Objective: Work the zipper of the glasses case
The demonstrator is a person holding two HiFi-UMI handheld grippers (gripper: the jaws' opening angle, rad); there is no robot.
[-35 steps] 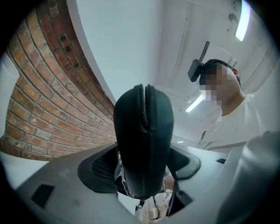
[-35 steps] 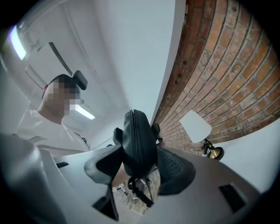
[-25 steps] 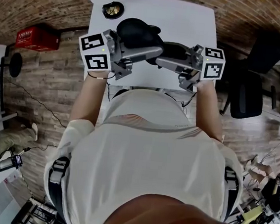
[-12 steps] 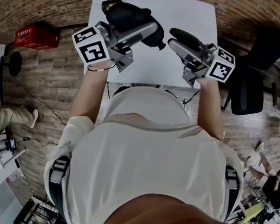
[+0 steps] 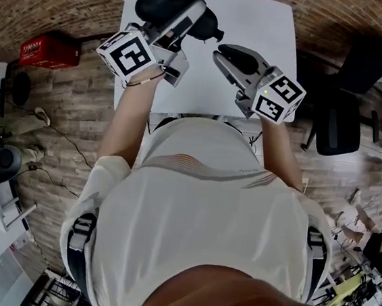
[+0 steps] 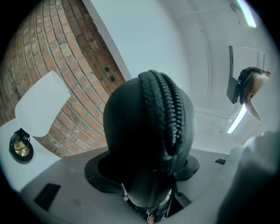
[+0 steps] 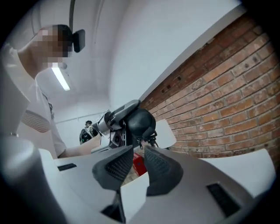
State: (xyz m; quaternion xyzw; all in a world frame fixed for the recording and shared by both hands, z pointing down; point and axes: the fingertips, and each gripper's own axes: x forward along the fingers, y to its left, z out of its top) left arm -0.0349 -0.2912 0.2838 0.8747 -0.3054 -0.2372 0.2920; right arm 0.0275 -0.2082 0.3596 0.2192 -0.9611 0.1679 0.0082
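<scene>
The glasses case is held above the surface, clamped in the wide-set jaws of the left gripper. The right gripper jaws have just been closing and are now nearly together on nothing. The zipper pull is not yet gripped, so the zipper is judged still to be worked.

Empty jaws just closing to a narrow gap, the right gripper faces a black glasses case clamped in the left gripper, beside a brick wall.
</scene>
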